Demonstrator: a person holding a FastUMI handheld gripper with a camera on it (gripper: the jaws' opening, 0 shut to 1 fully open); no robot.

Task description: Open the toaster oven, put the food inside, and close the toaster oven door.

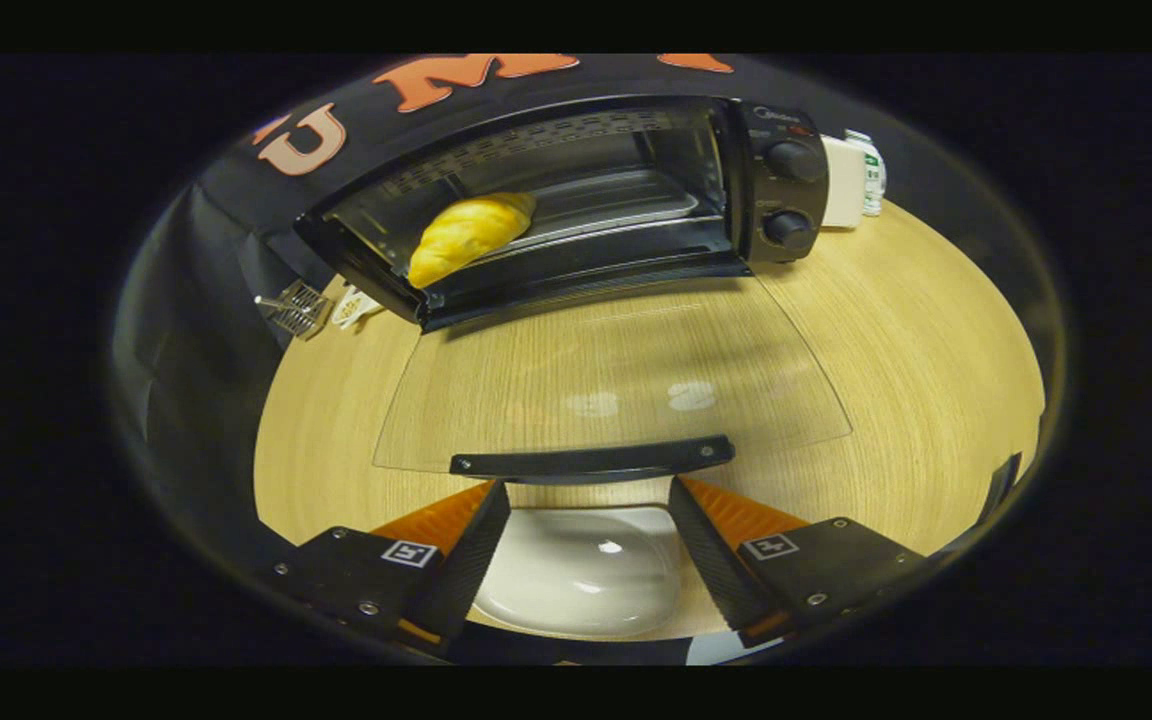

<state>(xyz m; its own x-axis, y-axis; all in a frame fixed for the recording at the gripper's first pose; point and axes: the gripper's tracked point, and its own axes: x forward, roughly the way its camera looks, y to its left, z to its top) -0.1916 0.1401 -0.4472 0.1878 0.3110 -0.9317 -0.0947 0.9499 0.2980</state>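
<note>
A black toaster oven [636, 190] stands at the far side of the wooden table, its glass door [616, 385] folded down flat toward me. The door's black handle [591, 461] lies just ahead of my fingertips. Inside the oven, on the left part of the rack, rests a yellow croissant [468, 236]. My gripper [588, 492] is open and holds nothing; its fingers stand apart on either side of a white plate [581, 575] lying on the table below them.
Two black knobs [792, 195] sit on the oven's right panel. A white box [851, 180] stands beyond the oven's right side. A small metal rack [296, 307] and a white item lie by the oven's left corner. The light wood table [926, 360] spreads to the right.
</note>
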